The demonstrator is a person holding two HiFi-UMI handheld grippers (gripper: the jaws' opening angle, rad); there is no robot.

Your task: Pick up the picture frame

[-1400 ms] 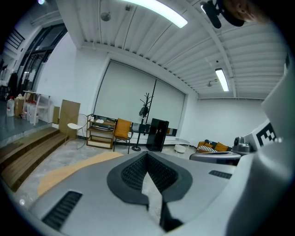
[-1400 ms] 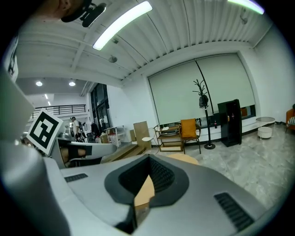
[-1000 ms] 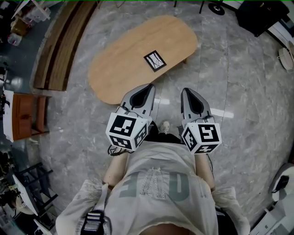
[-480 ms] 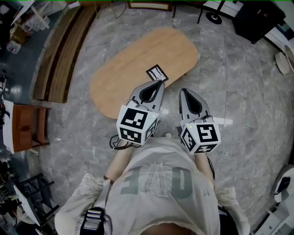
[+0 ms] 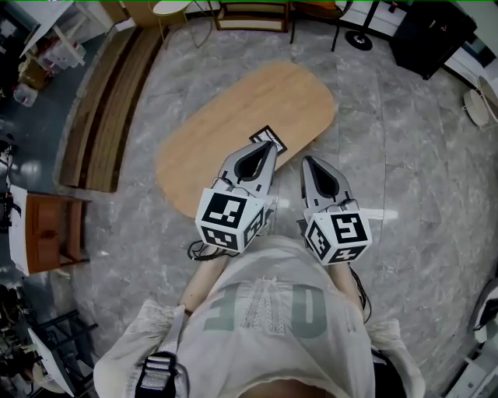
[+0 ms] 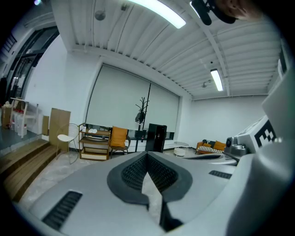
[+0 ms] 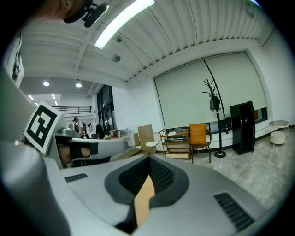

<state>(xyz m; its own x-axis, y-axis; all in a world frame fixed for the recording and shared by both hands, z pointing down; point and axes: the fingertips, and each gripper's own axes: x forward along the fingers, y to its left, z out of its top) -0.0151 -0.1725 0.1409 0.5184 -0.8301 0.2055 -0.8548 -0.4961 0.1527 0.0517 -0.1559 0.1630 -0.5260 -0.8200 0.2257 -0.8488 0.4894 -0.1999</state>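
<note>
The picture frame (image 5: 261, 134), a small black-edged rectangle with a white picture, lies flat on the oval wooden table (image 5: 233, 101) near its front edge. My left gripper (image 5: 271, 144) is shut and empty; its tip hangs over the frame's near corner and hides part of it. My right gripper (image 5: 306, 160) is shut and empty too, to the right of the frame, over the floor just off the table's edge. Both point roughly level across the room. In the left gripper view (image 6: 147, 155) and the right gripper view (image 7: 149, 159) the jaws meet at their tips, and the frame is not visible.
A long wooden bench (image 5: 101, 101) runs along the left. A low shelf (image 5: 253, 12) and a black cabinet (image 5: 432, 27) stand at the far wall. A brown cabinet (image 5: 43, 225) is at the left edge. Grey marble floor surrounds the table.
Both grippers have moved forward toward the table. The left tip, which was short of the picture frame, now overlaps its near corner. Both jaws stayed shut.
</note>
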